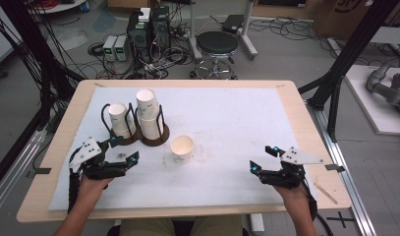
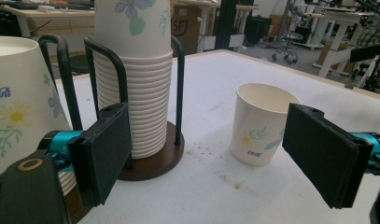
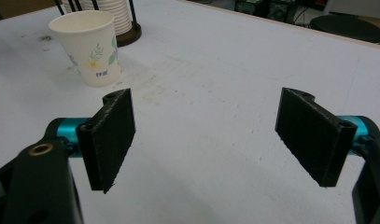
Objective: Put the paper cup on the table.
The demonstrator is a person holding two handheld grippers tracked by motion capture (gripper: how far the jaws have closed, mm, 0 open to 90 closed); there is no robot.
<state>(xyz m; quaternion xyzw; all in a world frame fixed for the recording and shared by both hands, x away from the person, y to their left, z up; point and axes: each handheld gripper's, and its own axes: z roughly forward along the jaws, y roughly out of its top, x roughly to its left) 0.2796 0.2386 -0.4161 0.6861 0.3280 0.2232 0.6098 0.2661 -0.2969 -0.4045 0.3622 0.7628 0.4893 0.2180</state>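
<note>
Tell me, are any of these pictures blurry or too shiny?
In the high view, light is even and soft, with no glare on the white foam mat. In the left gripper view, the loose flower-printed paper cup is sharp, while the black jaws up close look slightly soft. In the right gripper view, the same cup casts only a faint shadow.

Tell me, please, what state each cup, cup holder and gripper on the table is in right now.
loose paper cup: upright, empty, standing alone.
taller cup stack: nested, upright in its holder.
shorter cup stack: upright in its holder.
left gripper: open, holding nothing.
right gripper: open, holding nothing.
</note>
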